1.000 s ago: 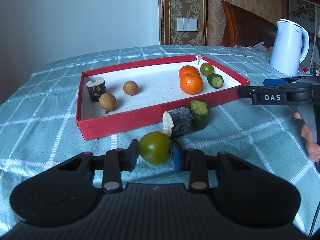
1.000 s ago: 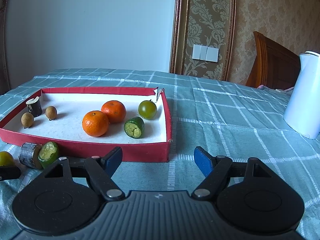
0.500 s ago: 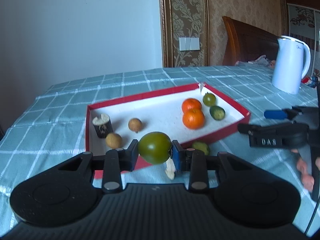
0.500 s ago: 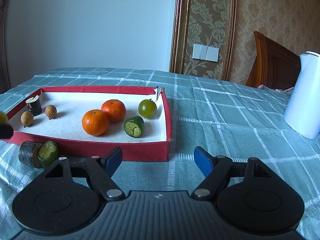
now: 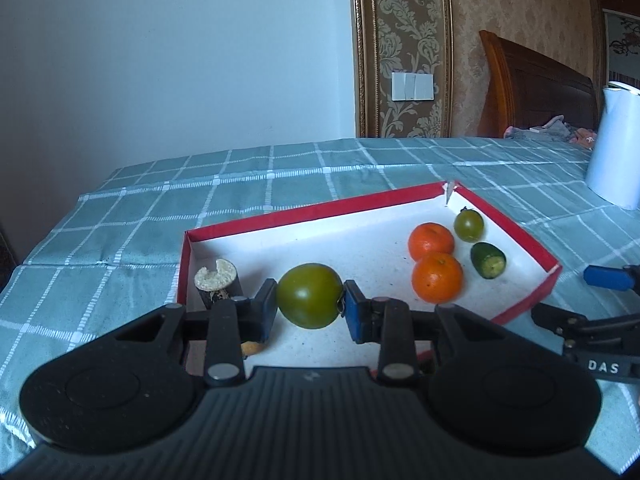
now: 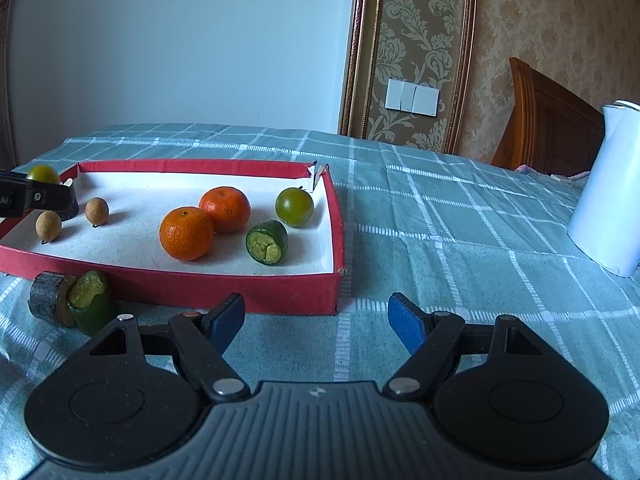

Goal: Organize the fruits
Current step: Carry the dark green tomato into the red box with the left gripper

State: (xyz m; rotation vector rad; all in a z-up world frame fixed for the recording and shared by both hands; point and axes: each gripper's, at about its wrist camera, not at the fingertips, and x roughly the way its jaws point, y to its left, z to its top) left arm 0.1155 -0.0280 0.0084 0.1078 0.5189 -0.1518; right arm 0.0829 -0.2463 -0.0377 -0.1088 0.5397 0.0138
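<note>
My left gripper (image 5: 310, 306) is shut on a green tomato (image 5: 309, 295) and holds it above the near left part of the red tray (image 5: 312, 210). In the tray lie two oranges (image 5: 437, 282), a small green tomato (image 5: 468, 224), a cut cucumber piece (image 5: 488, 260), a dark sugarcane piece (image 5: 218, 282) and two longans (image 6: 96, 211). My right gripper (image 6: 316, 322) is open and empty, just in front of the tray's near right corner (image 6: 338, 276). A second cucumber piece (image 6: 90, 300) and sugarcane piece (image 6: 46, 298) lie on the cloth outside the tray.
A white kettle (image 6: 608, 188) stands on the teal checked tablecloth (image 6: 460, 232) to the right. A wooden headboard (image 5: 536, 92) and wall are behind. The right gripper's finger shows at the right edge of the left wrist view (image 5: 588, 324).
My left gripper has lifted the green tomato off the cloth and carried it forward over the tray's near edge. The right gripper has hardly moved.
</note>
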